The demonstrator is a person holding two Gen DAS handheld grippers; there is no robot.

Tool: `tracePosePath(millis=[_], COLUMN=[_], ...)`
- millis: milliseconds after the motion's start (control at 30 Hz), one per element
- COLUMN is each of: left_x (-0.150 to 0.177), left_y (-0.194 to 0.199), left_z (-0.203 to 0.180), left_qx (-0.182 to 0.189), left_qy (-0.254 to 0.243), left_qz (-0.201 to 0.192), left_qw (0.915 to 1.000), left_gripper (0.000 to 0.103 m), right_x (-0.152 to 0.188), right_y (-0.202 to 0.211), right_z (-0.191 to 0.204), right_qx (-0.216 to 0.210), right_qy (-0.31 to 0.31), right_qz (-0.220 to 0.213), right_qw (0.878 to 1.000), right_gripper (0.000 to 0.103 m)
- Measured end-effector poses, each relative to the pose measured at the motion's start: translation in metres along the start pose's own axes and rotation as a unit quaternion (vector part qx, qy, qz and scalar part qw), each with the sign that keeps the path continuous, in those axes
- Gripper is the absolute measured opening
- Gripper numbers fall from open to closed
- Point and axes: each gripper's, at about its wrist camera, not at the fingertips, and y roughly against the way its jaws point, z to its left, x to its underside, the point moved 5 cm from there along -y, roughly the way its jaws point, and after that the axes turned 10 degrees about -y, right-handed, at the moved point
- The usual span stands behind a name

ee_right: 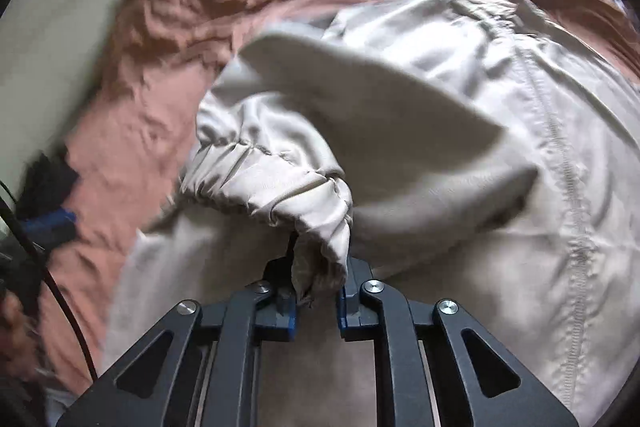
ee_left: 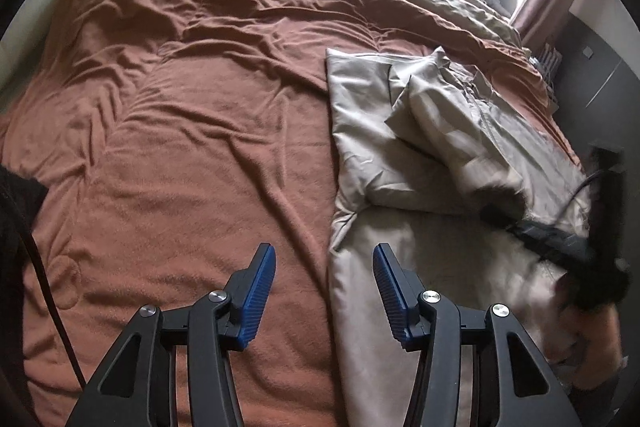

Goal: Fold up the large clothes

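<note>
- My right fingers (ee_right: 318, 291) are pinched shut on the gathered elastic cuff (ee_right: 272, 187) of the beige jacket (ee_right: 460, 131), low in the centre of the right wrist view; the cuff bunches up just above them.
- My left fingers (ee_left: 324, 291) stand about half open with nothing between them, at the bottom centre of the left wrist view, hovering over the jacket's left edge where it meets the bedspread.
- The jacket lies rumpled on the rust-brown bedspread (ee_left: 180, 147) of the bed, filling the right half of the left wrist view, one sleeve (ee_left: 432, 123) folded across its body.
- I judge the cloth light, thin and smooth, likely slippery, and wholly limp: it will sag and slide. Cuffs, hems and stitched seams (ee_right: 560, 155) give the surest hold.
- My right fingers show as a dark blur at the right edge of the left wrist view.
- I can read no brand, label or writing anywhere.
</note>
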Motion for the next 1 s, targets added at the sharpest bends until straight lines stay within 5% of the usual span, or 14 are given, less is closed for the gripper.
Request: tracePosePath(millis=[233, 467, 533, 667, 767, 867, 1000], left_x=[-0.010, -0.015, -0.016, -0.018, -0.018, -0.018, -0.018], left_y=[-0.021, -0.049, -0.058, -0.070, -0.075, -0.078, -0.082], left_z=[-0.018, -0.029, -0.030, -0.030, -0.032, -0.031, -0.031], left_qx=[-0.007, -0.020, -0.027, -0.031, -0.038, -0.046, -0.050], left_qy=[-0.015, -0.026, -0.027, -0.022, -0.028, -0.032, -0.041], left_qz=[0.015, 0.032, 0.038, 0.047, 0.052, 0.056, 0.060], left_qw=[0.9998, 0.9989, 0.9985, 0.9982, 0.9975, 0.9969, 0.9961], left_gripper=[0.053, 0.053, 0.053, 0.053, 0.053, 0.053, 0.053], right_x=[-0.030, -0.034, -0.027, -0.008, 0.002, 0.010, -0.007], right_y=[0.081, 0.119, 0.119, 0.109, 0.106, 0.090, 0.065], right_z=[-0.069, -0.166, -0.203, -0.246, -0.255, -0.256, -0.276], right_qx=[-0.092, -0.096, -0.071, -0.061, -0.072, -0.071, -0.064], right_qy=[-0.109, -0.221, -0.288, -0.363, -0.388, -0.387, -0.411], right_qz=[-0.080, -0.131, -0.129, -0.115, -0.105, -0.086, -0.053], right_qw=[0.987, 0.962, 0.946, 0.923, 0.913, 0.915, 0.908], right_gripper=[0.009, 0.013, 0.016, 0.061, 0.062, 0.062, 0.059])
